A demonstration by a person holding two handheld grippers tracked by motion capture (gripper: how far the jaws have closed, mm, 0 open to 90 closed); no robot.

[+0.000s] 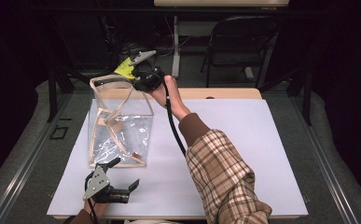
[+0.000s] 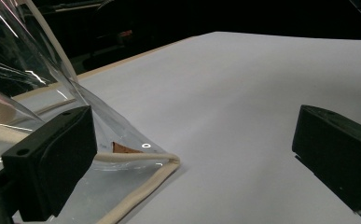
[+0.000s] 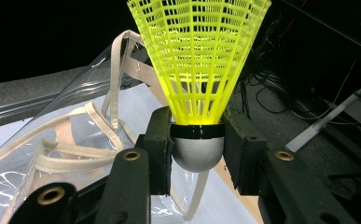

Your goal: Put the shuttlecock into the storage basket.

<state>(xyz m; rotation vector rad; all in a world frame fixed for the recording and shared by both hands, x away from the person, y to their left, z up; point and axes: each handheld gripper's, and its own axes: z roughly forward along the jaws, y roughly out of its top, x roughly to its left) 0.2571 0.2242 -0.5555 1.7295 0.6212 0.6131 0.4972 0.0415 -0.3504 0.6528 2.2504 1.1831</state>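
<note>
Shuttlecock placement into clear bag, carry step.

High view: right tool (image 1: 132,69) holds the yellow shuttlecock (image 1: 125,70) over the far rim of the clear bag (image 1: 120,126), which stands at the bench's (image 1: 243,140) far left corner; left tool (image 1: 113,179) rests near the front edge, just before the bag's base, jaws spread. Left gripper view: spread jaws flank the bag's near bottom corner (image 2: 169,161), gripping nothing. Right gripper view: jaws pinch the shuttlecock's grey cork (image 3: 197,151), skirt pointing away. Next move, as judged: centre the shuttlecock over the bag mouth, lower, then release.
</note>
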